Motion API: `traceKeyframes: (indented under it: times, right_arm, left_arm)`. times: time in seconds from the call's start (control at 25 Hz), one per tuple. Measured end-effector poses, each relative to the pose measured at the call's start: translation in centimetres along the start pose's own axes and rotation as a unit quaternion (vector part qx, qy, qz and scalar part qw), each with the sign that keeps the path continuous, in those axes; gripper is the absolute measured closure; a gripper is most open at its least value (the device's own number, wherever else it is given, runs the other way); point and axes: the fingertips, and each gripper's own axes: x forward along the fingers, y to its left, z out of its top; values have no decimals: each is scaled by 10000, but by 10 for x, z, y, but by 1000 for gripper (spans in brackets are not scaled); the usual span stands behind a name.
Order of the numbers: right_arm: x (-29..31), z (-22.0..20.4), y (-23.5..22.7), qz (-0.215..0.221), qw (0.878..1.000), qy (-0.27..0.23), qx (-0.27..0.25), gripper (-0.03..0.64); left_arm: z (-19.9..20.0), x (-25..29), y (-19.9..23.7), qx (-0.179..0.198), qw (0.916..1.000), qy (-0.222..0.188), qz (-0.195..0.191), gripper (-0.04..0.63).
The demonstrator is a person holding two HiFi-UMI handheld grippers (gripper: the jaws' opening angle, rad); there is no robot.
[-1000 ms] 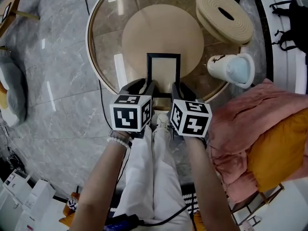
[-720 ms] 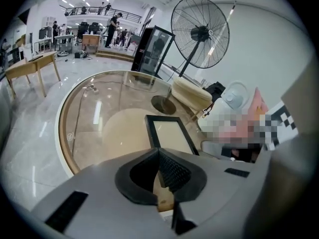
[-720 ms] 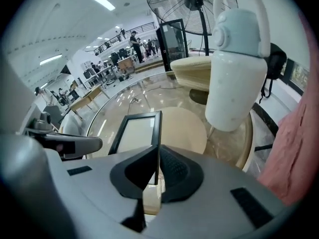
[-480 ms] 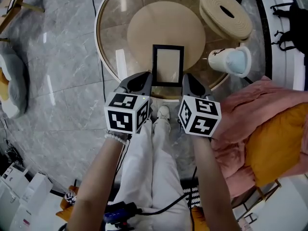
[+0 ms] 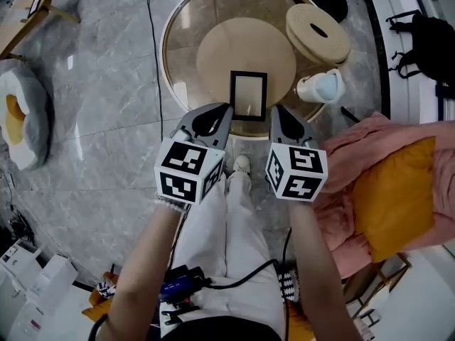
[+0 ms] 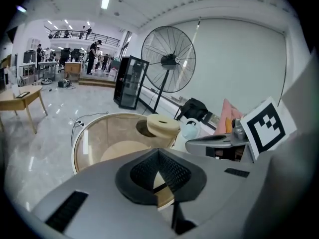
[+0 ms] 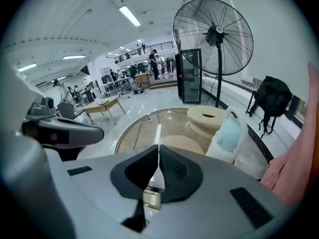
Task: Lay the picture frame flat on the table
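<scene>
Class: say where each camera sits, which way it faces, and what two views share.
Head view: on the head, facing down at table, picture frame; arms, legs, left gripper, right gripper show.
Left gripper view: along its shut jaws toward fan; right gripper beside.
Right gripper view: likewise, left gripper beside; both share fan, table.

Round glass desk point(image 5: 169, 62) with pale rim, standing on grey marble floor point(image 5: 106, 119). Black-edged picture frame point(image 5: 248, 95) lies flat on the glass, just beyond the jaws, between the two pairs. Tan disc point(image 5: 245, 48) at desk centre, on or under the glass unclear. Cream ring-shaped pad point(image 5: 318, 33) far right of jaws. White/pale-blue jug point(image 5: 320, 87) at right rim.
</scene>
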Motion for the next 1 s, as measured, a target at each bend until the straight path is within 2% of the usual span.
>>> traceKeyframes:
  times: [0.48, 0.64, 1.0]
  right_arm:
    - [-94, 78, 18, 95, 9970, -763, -118, 580]
    - [-124, 104, 27, 149, 9940, -1062, -206, 580]
    - [-185, 164, 45, 296, 9835, -1740, -406, 580]
  left_arm:
    - [83, -88, -56, 712, 9951, -645, -212, 580]
    - [104, -117, -69, 840, 9924, -868, -255, 580]
    - [165, -171, -92, 1220, 9812, -1472, -246, 580]
